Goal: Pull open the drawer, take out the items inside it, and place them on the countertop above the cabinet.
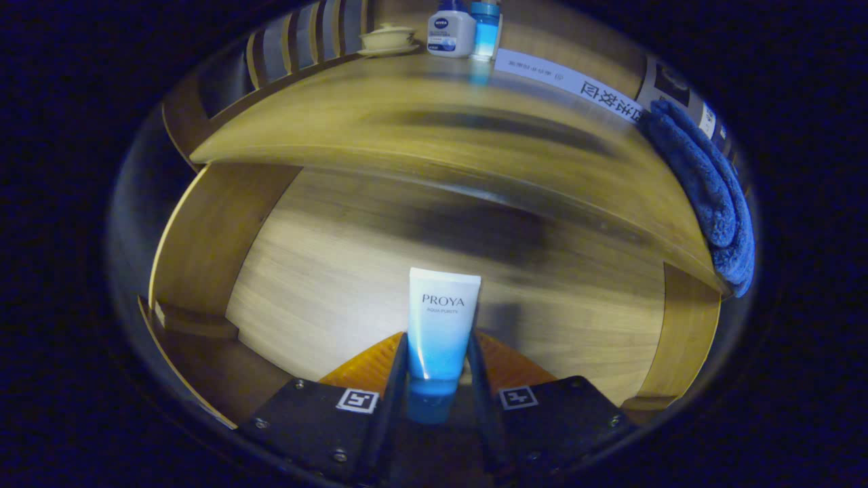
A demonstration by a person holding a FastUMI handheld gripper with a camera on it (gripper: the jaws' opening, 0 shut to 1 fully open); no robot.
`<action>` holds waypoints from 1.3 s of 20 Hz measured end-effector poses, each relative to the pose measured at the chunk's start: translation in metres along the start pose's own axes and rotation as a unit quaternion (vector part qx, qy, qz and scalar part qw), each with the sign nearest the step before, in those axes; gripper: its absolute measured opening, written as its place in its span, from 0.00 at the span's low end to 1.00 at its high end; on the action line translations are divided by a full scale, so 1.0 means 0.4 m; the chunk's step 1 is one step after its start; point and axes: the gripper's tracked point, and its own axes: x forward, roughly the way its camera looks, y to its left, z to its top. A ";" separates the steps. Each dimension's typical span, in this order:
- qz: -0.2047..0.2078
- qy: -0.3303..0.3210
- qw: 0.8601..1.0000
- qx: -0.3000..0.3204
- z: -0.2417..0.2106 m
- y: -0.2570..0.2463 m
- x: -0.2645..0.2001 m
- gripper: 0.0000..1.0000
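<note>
The gripper (437, 366) clamps the white-and-blue cosmetic tube (442, 325) between both fingers, its long axis pointing forward over the open drawer (325, 271); the countertop's (380, 129) front edge lies beyond.

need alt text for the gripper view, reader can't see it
The gripper is shut on a white-and-blue tube, held upright above the open wooden drawer. Beyond it, the countertop carries two bottles, a small lidded dish and a blue towel draped over its edge.
</note>
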 end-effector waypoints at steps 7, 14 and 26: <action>0.025 -0.079 0.995 0.054 0.061 0.002 -0.097 0.50; 0.019 -0.106 0.992 0.060 0.053 -0.011 -0.120 0.39; 0.003 -0.270 0.961 0.059 0.223 -0.018 -0.335 0.20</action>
